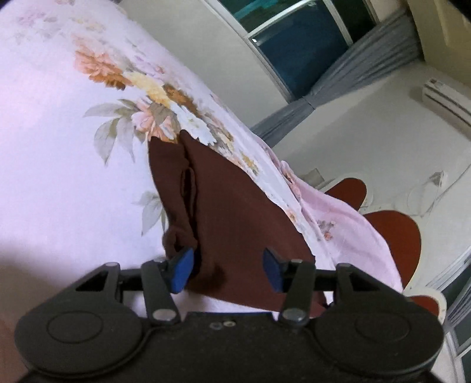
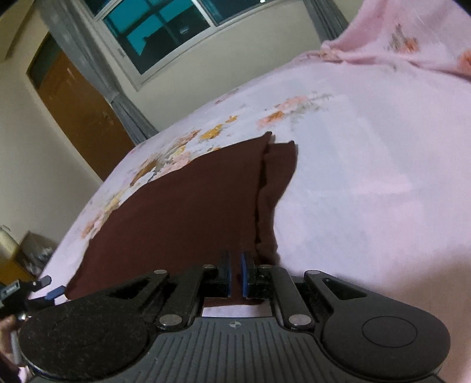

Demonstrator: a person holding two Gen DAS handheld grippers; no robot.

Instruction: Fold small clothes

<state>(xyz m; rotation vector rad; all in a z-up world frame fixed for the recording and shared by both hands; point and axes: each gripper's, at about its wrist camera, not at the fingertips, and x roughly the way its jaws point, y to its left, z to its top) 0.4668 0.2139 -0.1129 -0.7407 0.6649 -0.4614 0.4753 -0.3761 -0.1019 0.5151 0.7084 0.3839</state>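
A dark maroon garment [image 1: 226, 212] lies flat on the pink floral bed sheet [image 1: 59, 165]. My left gripper [image 1: 228, 269] is open just above the garment's near edge, its blue pads [image 1: 182, 271] spread apart over the cloth. In the right wrist view the same garment [image 2: 182, 206] spreads ahead, with a folded strip along its right side. My right gripper [image 2: 235, 275] is shut on the garment's near edge, the cloth pinched between its blue pads [image 2: 244, 274]. The left gripper also shows in the right wrist view [image 2: 50, 287] at the garment's left corner.
The bed sheet [image 2: 368, 176] stretches right, bunched at the far corner [image 2: 397, 38]. A window [image 2: 164, 26], grey curtain [image 2: 88, 59] and wooden door [image 2: 79, 117] stand behind. Red stools [image 1: 394, 232] and an air conditioner [image 1: 447, 97] lie beyond the bed's edge.
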